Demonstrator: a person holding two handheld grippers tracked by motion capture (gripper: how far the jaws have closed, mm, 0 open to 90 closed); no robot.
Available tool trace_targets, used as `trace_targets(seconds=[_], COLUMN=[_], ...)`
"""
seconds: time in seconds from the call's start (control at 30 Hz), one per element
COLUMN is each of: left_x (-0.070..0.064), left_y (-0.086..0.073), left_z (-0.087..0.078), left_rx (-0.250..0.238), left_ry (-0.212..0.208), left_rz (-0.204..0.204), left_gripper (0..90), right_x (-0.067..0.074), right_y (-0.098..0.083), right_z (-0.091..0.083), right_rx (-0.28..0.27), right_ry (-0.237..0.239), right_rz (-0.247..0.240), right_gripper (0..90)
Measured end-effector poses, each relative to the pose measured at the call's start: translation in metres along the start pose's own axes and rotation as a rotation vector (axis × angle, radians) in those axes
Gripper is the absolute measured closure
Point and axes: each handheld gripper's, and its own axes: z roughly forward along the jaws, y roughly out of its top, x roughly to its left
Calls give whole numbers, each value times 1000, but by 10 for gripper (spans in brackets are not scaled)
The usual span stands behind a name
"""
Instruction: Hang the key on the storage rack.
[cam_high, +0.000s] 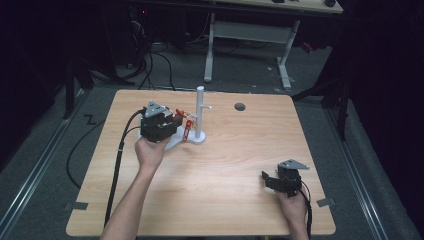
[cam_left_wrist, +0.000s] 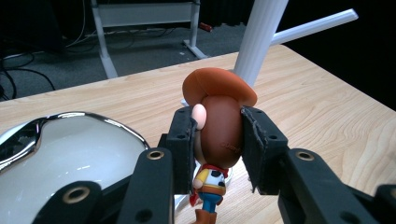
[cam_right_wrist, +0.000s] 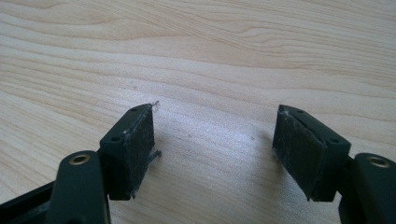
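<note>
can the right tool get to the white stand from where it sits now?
Probably yes. The right tool rests with open jaws near the table's front right, and bare wood lies between it and the white stand. The left tool, shut on the cowboy figure, crowds only the stand's left side.

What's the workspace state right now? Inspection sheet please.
Surface: wooden table, round hole near far edge.
Job's things: cowboy figurine clamped at the head; white stand with side peg, on a white base.
Clutter: nothing seen.
Grippers: left gripper shut on the figurine; right gripper open, nothing between its fingers, above bare wood.
Cables: black cable trails from left gripper off the near edge.
Surroundings: dark room, white-legged desk behind, floor cables.
</note>
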Motion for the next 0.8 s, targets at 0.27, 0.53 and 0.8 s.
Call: trace_targets(seconds=[0.27, 0.53, 0.8], left_x=[0, -4, -6], left_y=[-9, -18, -24], left_z=[7, 14, 21], left_rx=[22, 41, 51], left_ry=[5, 3, 2], left_rz=[-2, 4, -1], left_gripper=[662, 662, 662], right_x=[0, 0, 0], right_y=[0, 0, 0], right_z=[0, 0, 0], right_rx=[0, 1, 1], right_ry=[0, 0, 0], right_rz=[0, 1, 1], right_gripper=[298, 298, 298])
